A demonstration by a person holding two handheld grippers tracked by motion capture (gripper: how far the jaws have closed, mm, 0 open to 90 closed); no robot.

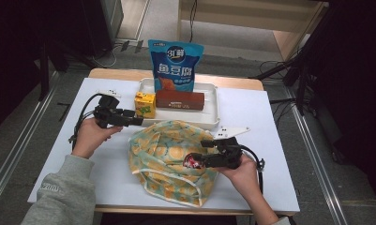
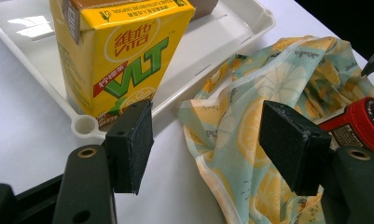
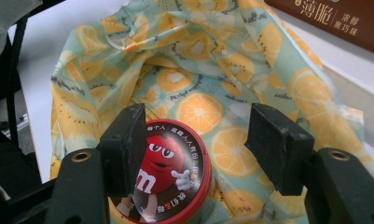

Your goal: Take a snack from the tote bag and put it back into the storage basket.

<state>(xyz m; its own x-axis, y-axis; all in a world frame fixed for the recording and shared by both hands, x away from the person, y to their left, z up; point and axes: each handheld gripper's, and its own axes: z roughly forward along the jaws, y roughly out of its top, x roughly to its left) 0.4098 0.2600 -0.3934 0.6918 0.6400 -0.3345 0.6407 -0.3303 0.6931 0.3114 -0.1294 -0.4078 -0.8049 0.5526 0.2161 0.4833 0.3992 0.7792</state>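
A fruit-print cloth bag (image 1: 169, 159) lies crumpled on the white table, near the front. A red M&M's can (image 1: 192, 161) rests on the bag. My right gripper (image 1: 199, 159) reaches over the bag from the right. In the right gripper view the can (image 3: 170, 172) sits between the pads of the right gripper (image 3: 198, 140), against the left pad, and a gap separates it from the other pad. My left gripper (image 1: 138, 121) stands open beside a yellow VLT drink carton (image 2: 119, 56), pointing at the bag's edge (image 2: 250, 116); nothing is between the pads of the left gripper (image 2: 208, 135).
A white tray (image 1: 213, 101) behind the bag holds the yellow carton (image 1: 145, 104), a brown box (image 1: 179, 100) and an upright blue snack pouch (image 1: 175, 65). The tray's corner (image 2: 84, 125) sits just past my left gripper's pad. Dark equipment flanks the table.
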